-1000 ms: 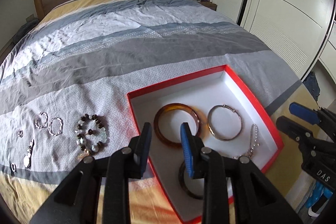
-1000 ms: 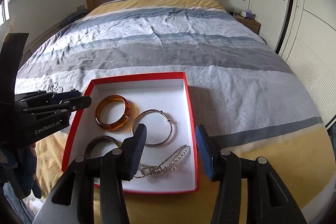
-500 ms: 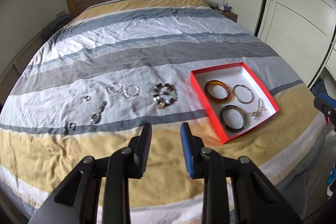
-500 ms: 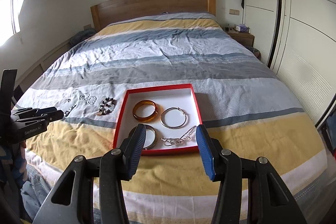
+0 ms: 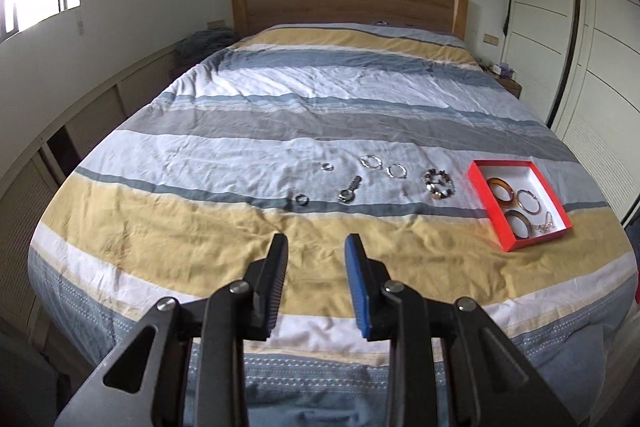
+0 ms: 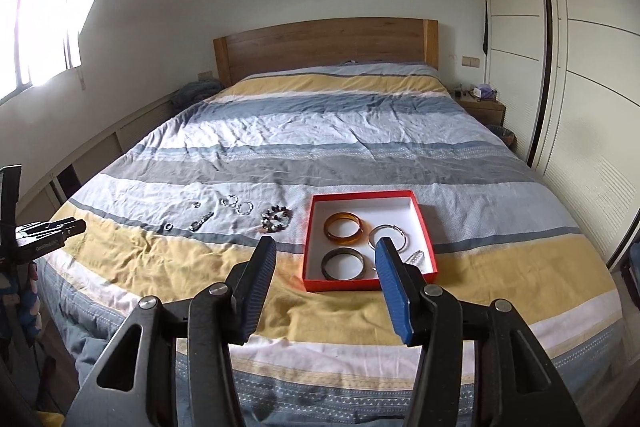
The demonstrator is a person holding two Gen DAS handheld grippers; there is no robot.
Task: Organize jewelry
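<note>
A red box (image 6: 310,247) with a white inside lies on the bed near its foot. It holds an amber bangle (image 6: 344,226), a dark bangle (image 6: 343,263), a silver hoop (image 6: 387,235) and a chain (image 6: 416,259). The box also shows in the left wrist view (image 5: 486,203). Loose on the cover to its left lie a beaded bracelet (image 5: 438,183), two silver hoops (image 5: 369,161), a watch (image 5: 349,191) and small rings (image 5: 302,199). My left gripper (image 5: 316,251) is open and empty, held back from the bed. My right gripper (image 6: 325,251) is open and empty, also held back.
The striped bed cover (image 5: 320,107) runs to a wooden headboard (image 5: 344,3). White wardrobe doors (image 6: 580,87) stand on the right, with a nightstand (image 6: 482,107) beside them. Low cabinets (image 5: 80,123) line the left wall. The left gripper shows at the left edge of the right wrist view (image 6: 52,233).
Both grippers have pulled well back and up from the box and the jewelry. The whole bed is now in view. The jaws stay open and empty.
</note>
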